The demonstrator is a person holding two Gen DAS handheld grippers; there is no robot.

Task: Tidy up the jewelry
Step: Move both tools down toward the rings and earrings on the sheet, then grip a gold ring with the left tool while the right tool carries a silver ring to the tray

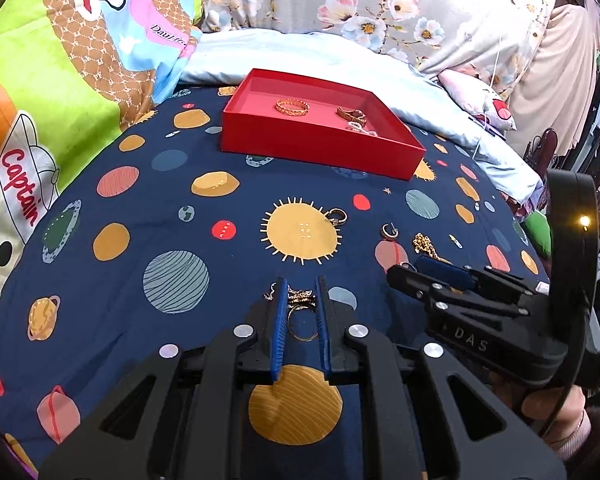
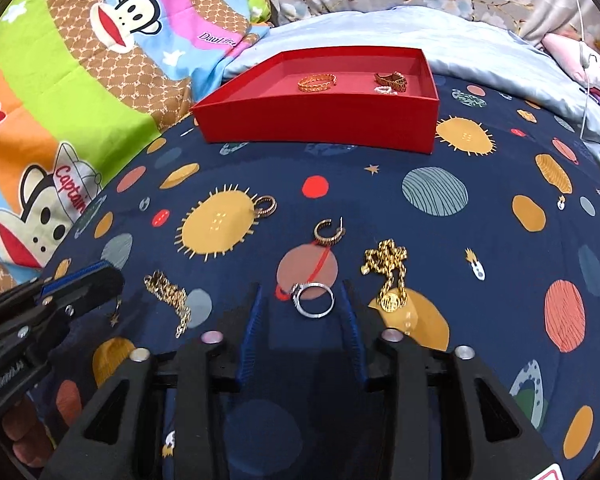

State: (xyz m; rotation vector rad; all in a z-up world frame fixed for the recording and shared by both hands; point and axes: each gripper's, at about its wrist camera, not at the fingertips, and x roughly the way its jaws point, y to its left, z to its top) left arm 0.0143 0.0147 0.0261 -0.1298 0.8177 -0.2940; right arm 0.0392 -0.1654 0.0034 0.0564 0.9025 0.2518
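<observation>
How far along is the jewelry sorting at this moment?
Partly done. The red box already holds a gold bracelet, a watch and a small pale piece. In hand: nothing is lifted; the left tool brackets a gold ring and the right tool brackets a silver ring, both open. Left on the bedspread: two hoop earrings, a gold chain and a pendant necklace.
</observation>
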